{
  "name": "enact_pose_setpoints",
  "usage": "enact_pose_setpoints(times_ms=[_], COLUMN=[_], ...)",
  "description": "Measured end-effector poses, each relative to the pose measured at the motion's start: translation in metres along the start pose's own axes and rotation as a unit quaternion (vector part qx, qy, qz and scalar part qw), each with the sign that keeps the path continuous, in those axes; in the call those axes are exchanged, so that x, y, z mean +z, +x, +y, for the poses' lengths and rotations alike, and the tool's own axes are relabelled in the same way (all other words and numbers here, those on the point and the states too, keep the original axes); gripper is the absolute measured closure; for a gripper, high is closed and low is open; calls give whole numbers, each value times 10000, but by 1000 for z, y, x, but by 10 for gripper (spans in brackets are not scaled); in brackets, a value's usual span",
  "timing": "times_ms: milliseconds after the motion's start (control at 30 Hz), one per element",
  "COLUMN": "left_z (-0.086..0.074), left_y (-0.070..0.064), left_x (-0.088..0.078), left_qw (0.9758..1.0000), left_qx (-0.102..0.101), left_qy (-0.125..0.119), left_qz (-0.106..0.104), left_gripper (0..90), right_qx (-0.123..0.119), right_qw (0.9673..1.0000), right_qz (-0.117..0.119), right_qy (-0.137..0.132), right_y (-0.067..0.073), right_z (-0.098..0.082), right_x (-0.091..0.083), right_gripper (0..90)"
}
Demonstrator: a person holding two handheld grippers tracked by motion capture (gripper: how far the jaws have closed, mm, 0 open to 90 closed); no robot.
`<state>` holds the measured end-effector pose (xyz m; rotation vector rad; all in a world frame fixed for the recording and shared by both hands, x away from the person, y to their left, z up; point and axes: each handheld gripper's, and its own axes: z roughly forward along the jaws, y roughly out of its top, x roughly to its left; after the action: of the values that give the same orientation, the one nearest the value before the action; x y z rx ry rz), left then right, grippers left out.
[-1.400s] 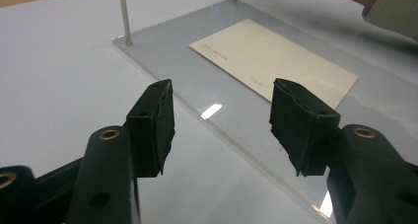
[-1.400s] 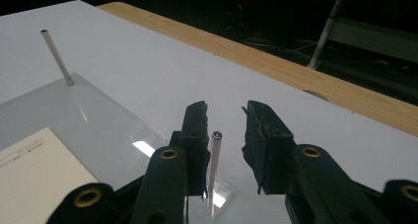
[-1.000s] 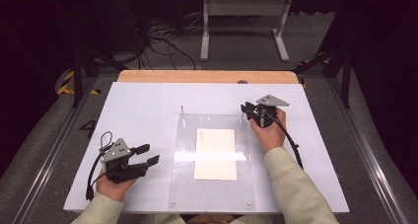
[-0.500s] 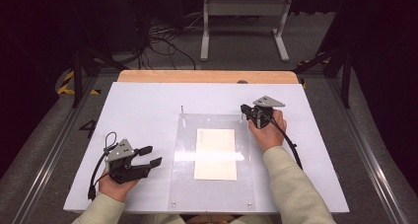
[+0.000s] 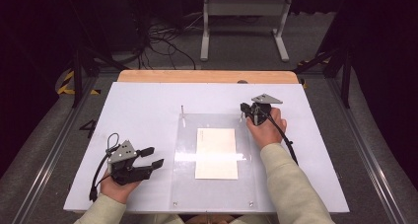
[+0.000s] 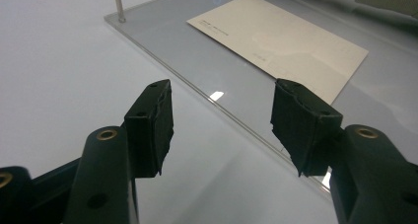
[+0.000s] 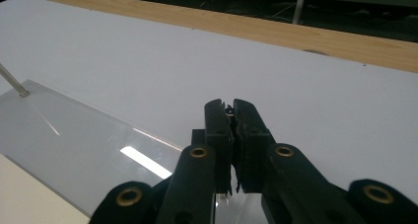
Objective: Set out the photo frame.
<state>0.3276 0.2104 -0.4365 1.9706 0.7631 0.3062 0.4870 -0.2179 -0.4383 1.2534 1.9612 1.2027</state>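
At right of centre in the high view, the right gripper has just closed its jaws around a thin metal pin at the clear acrylic plate's upper right corner, wrist bent inward. At lower left, the left gripper rests level, jaws spread with nothing between them. A cream rectangular card lies flat under the glossy plate on the matte white table.

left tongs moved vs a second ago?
No. The left tongs sit at the same spot, left of the clear plate's edge, jaws open as before.
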Motion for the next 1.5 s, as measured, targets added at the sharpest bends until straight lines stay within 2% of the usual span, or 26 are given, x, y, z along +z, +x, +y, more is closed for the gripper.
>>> enact_pose_setpoints(times_ms=[100, 233, 600, 800, 900, 1000, 1167, 1500], left_z=[0, -1, -1, 0, 2, 3, 4, 4], left_y=[1, 4, 3, -1, -5, -9, -16, -18], left_x=[-4, -7, -8, -8, -9, -10, -5, -1], left_qw=[9999, 9998, 9998, 9998, 9996, 9993, 9985, 9974], left_qx=[-41, -123, -123, -14, 155, 257, 528, 723], left_qy=[-97, -124, -146, -179, -226, -243, -139, -61], left_qz=[53, 72, 81, 47, 122, 114, 94, 16], left_gripper=[417, 415, 409, 393, 378, 365, 365, 363], right_qx=[116, 302, 614, 673, 609, 654, 323, 624], right_qw=[9999, 9994, 9976, 9971, 9971, 9962, 9971, 9955], right_qz=[78, 142, 299, 302, 313, 414, 411, 498], right_qy=[-62, -18, 86, 174, 346, 408, 555, 504], right_y=[-4, -8, -18, -19, -17, -17, -14, -18], right_z=[0, 3, 8, 7, 5, 3, 3, 2], right_x=[3, 9, 23, 30, 35, 36, 34, 38], right_gripper=[857, 856, 848, 839, 837, 845, 844, 845])
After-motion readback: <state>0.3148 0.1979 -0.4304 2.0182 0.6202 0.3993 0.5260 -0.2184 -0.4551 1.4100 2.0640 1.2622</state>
